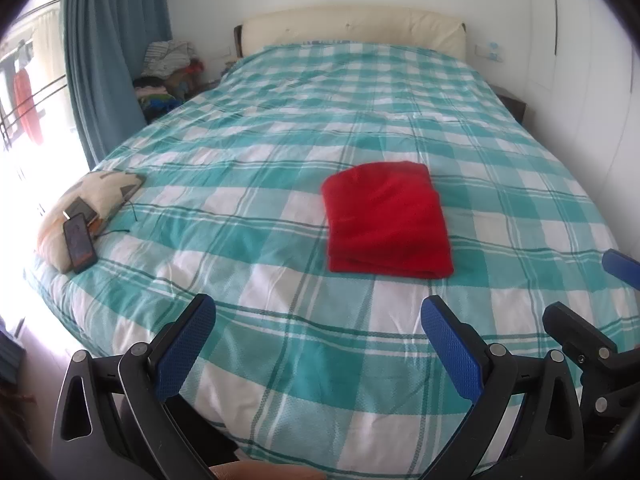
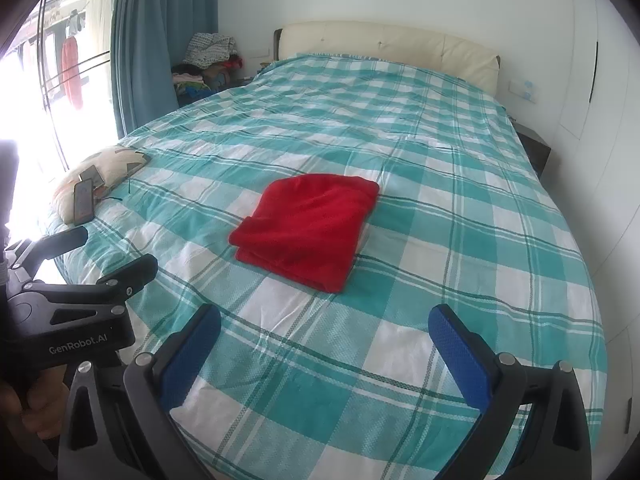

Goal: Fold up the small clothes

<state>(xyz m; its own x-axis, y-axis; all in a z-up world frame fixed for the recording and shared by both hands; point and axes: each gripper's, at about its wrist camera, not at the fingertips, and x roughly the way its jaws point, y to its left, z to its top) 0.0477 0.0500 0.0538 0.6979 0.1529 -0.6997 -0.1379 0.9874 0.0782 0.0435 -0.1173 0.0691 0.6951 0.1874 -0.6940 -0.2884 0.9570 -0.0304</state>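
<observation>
Red garment (image 1: 386, 218) is folded into a neat rectangle, lying flat mid-bed on the teal/white checked cover (image 1: 280, 360). Closest to the cams: left gripper (image 1: 318, 344) and right gripper (image 2: 324, 354) both w/ jaws spread wide, holding nothing, hovering over the near edge, well short of the cloth. Further back on the left, a pillow (image 1: 96, 196) w/ a phone (image 1: 80, 242) propped on it. Cream headboard (image 1: 352, 32) at the far end.

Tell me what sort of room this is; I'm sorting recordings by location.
A bedroom, most likely: a large bed with a checked cover and padded headboard, blue curtains at the window, and a folded red garment on the bed.
</observation>
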